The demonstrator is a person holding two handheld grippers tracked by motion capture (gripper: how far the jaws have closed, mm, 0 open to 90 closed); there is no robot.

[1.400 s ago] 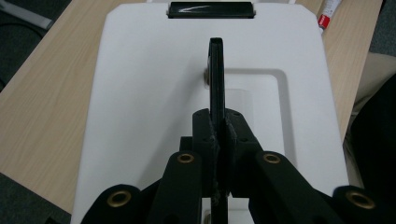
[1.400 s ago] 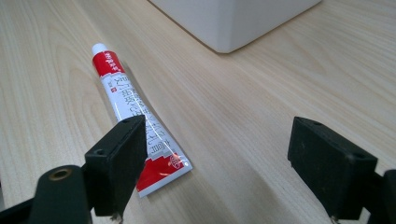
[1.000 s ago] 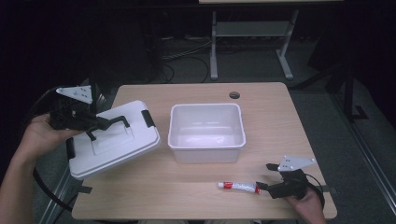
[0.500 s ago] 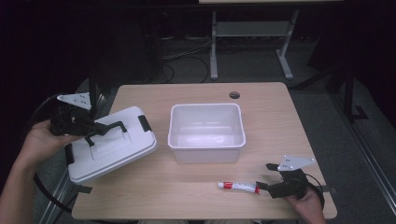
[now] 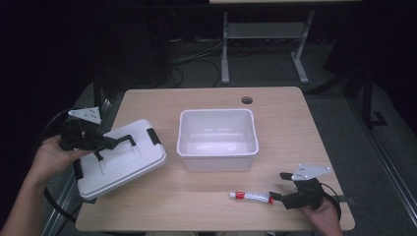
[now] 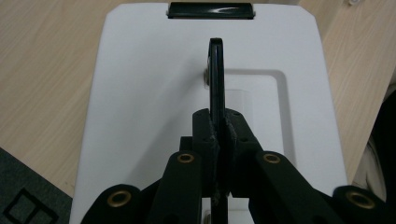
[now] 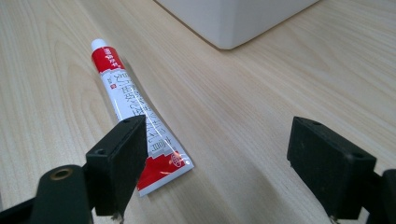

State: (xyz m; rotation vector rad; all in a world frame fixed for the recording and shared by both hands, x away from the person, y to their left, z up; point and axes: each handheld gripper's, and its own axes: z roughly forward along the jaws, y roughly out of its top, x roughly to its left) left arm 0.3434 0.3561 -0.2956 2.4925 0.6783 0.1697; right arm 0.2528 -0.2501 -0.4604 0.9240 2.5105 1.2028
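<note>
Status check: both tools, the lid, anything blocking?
Left tool shut on black handle of white plastic lid, lid over table's left edge. Right tool open beside red-and-white tube. Open white bin unobstructed.

Lid [image 6: 140,116] near end: being cut off by frame bottom.
Tube [image 7: 135,116] tail: being partly hidden behind a jaw.

The left gripper [image 5: 105,143] sits at the left of the high view, held in the person's left hand [image 5: 49,156]. Its jaws are squeezed tight on a thin black handle [image 6: 216,79]. The right gripper [image 5: 280,186] rests low at the lower right, in the right hand [image 5: 322,216]. Its jaws stand wide apart.
</note>
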